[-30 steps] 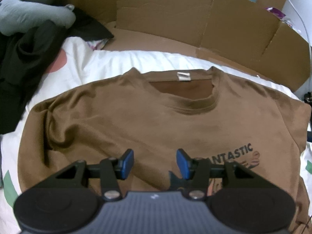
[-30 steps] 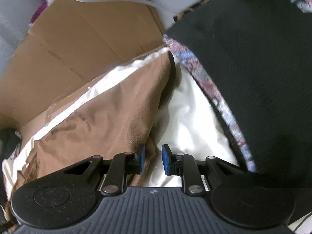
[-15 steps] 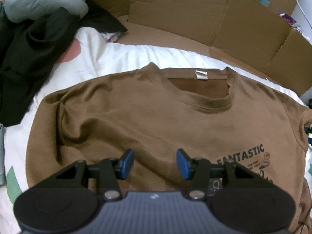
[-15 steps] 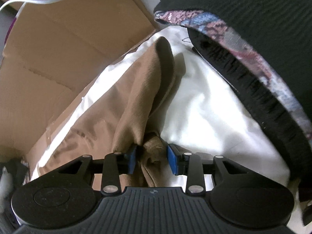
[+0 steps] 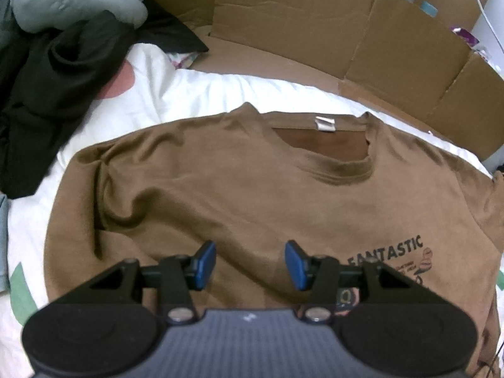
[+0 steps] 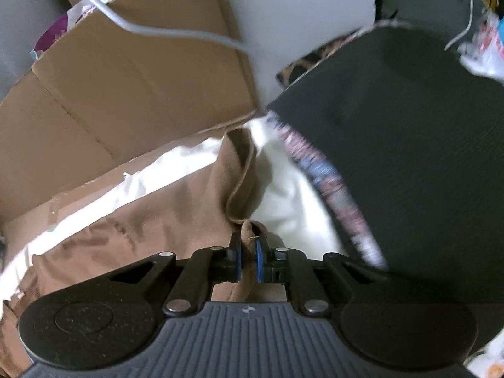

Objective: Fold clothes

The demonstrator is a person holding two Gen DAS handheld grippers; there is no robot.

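In the left wrist view the left gripper (image 5: 250,263) hung over the lower chest of the brown T-shirt (image 5: 239,195), its blue pads (image 5: 204,263) spread wide apart with nothing between them. The shirt lay front-up and mostly flat on the white sheet (image 5: 163,94), collar away from the camera, a white label (image 5: 325,124) inside the neck and a black "FANTASTIC" print (image 5: 390,249) just right of the gripper. Creases gathered at the shirt's left shoulder. Beyond the sheet, dark clothes (image 5: 47,72) and a grey garment (image 5: 69,3) were heaped at far left, and cardboard (image 5: 315,31) stood along the back.

In the right wrist view the right gripper (image 6: 249,260) was pinched tight on a fold of the shirt's sleeve edge (image 6: 247,233). Past it were white sheet, a black mat (image 6: 409,145) with a patterned border, then cardboard and a grey cable (image 6: 176,33)
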